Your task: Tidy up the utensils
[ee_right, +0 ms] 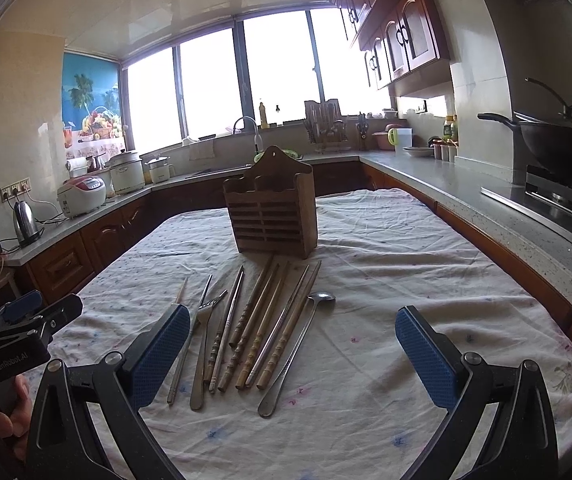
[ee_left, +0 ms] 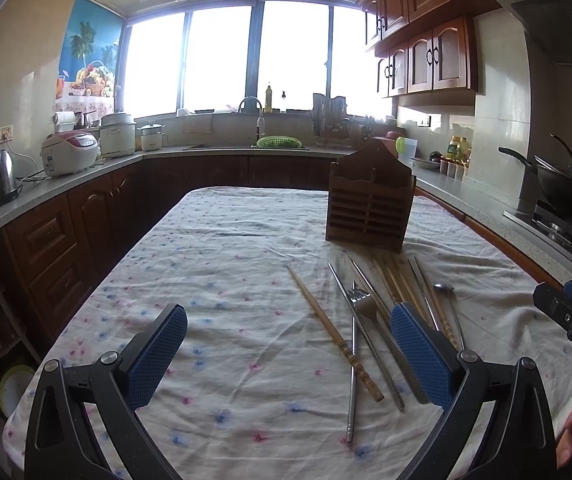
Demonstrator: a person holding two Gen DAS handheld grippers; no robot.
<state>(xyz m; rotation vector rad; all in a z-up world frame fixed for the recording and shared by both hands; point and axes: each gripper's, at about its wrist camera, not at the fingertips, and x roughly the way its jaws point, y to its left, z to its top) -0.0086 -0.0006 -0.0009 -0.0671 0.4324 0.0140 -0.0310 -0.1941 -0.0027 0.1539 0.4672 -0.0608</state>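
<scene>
Covering the whole table, a white cloth [ee_right: 386, 272] with small pink and blue flowers carries every item of the task. A wooden holder [ee_right: 272, 210] with a slatted front is seen upright near the far middle of the cloth, its two top compartments empty as far as can be told. Just in front of it the utensils are laid in a loose fan: wooden chopsticks [ee_right: 260, 324], metal chopsticks [ee_right: 230, 320], a fork [ee_right: 202, 320] and a long-handled spoon [ee_right: 300, 344], several touching or crossing. In the left wrist view one wooden chopstick [ee_left: 332, 330] is shown apart on the left, crossed near its handle end by a metal one. The left gripper [ee_left: 288, 356] is held wide open above the near cloth, nothing between its blue pads, its right pad hiding part of the pile. The right gripper [ee_right: 292, 360] is likewise spread open and empty, its left pad overlapping the fork and the leftmost chopsticks. No obstacle is seen between pile and holder. Around the table are ranged a kettle [ee_right: 26, 220], a rice cooker [ee_right: 82, 196], a sink tap [ee_right: 248, 126] and a wok [ee_right: 558, 152] on the stove.
</scene>
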